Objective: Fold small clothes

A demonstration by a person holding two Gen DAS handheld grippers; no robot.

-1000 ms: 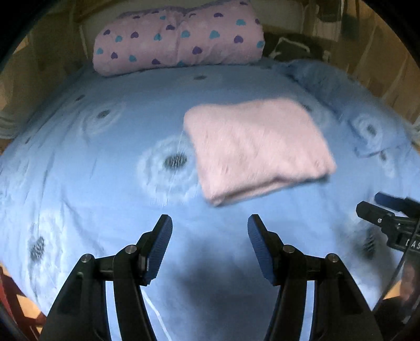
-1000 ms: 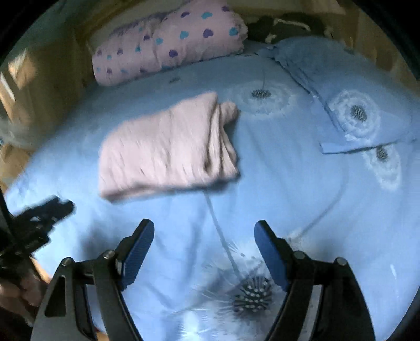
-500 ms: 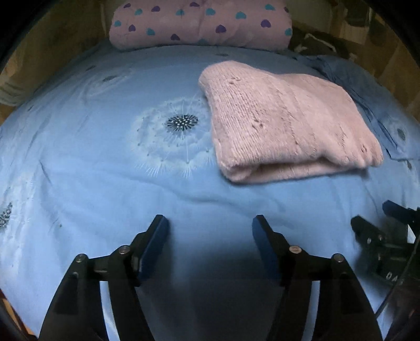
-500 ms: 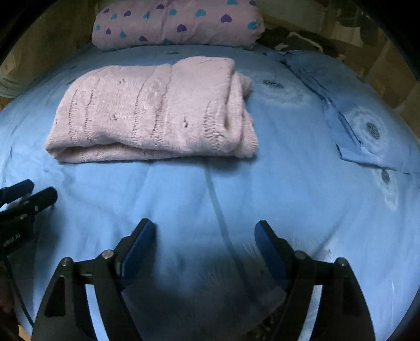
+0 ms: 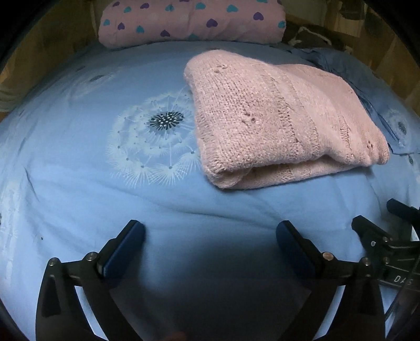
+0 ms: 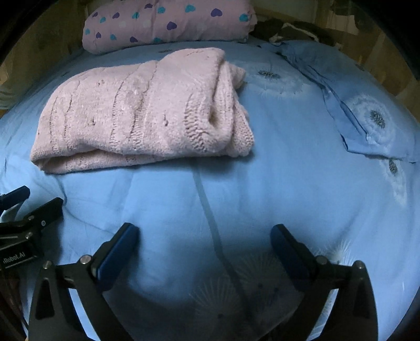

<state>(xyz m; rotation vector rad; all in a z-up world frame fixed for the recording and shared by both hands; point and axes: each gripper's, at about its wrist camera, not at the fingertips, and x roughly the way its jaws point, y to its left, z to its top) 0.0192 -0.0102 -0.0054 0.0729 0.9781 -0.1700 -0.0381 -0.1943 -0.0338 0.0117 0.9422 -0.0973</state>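
A pink knitted sweater (image 5: 275, 118) lies folded in a thick rectangle on the blue bedspread (image 5: 105, 204). In the right wrist view the sweater (image 6: 139, 112) shows its stacked layers at the right end. My left gripper (image 5: 210, 230) is open and empty, low over the bedspread, in front of the sweater's near left corner. My right gripper (image 6: 204, 233) is open and empty, in front of the sweater's near right end. Each gripper shows at the edge of the other's view: the right one (image 5: 388, 236), the left one (image 6: 29, 209).
A pink pillow with heart prints (image 5: 189, 21) lies at the head of the bed. A blue pillowcase with a dandelion print (image 6: 367, 118) lies crumpled to the right of the sweater. Dark clothing (image 6: 296, 28) sits by the wooden wall at the back right.
Both grippers have come down and closer to the sweater, which now looks larger and sharper. Both stay open. The sweater has not moved.
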